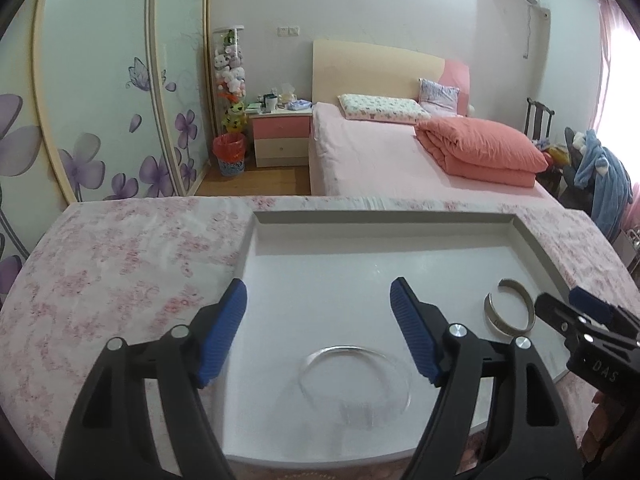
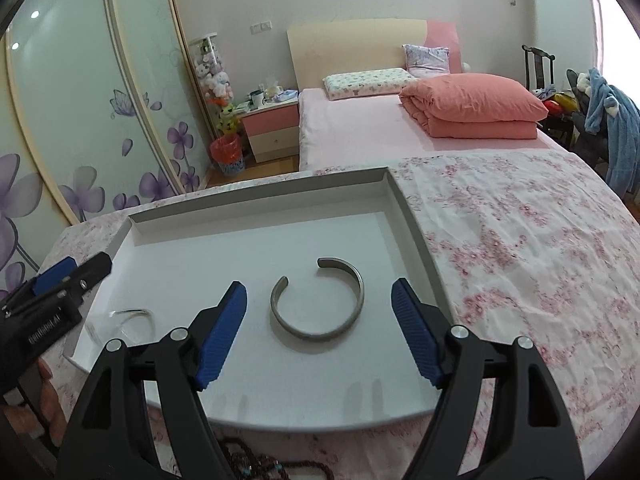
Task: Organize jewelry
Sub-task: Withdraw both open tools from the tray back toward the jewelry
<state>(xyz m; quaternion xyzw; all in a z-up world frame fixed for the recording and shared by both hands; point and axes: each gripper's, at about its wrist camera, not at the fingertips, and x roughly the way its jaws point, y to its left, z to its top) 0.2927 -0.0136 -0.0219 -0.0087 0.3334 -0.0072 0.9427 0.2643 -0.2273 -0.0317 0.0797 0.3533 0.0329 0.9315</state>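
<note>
I am holding both grippers, left point(image 1: 319, 330) and right point(image 2: 319, 330), over the tray point(image 2: 256, 190), fingers released, nothing between them. The cuff point(image 2: 318, 298) is lying near the tray's right edge. The clear bangle point(image 1: 354, 384) is hard to make out, and the beads point(image 2: 256, 466) are cut off below.

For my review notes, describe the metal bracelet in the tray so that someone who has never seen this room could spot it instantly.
On the pink floral tablecloth lies a shallow white rectangular tray. Inside it, ahead of the open right gripper, rests a dull silver metal cuff bracelet, lying flat. Unlike the clear glassy bangle to its left, it is opaque, and its ring has a gap on the far side.
</note>
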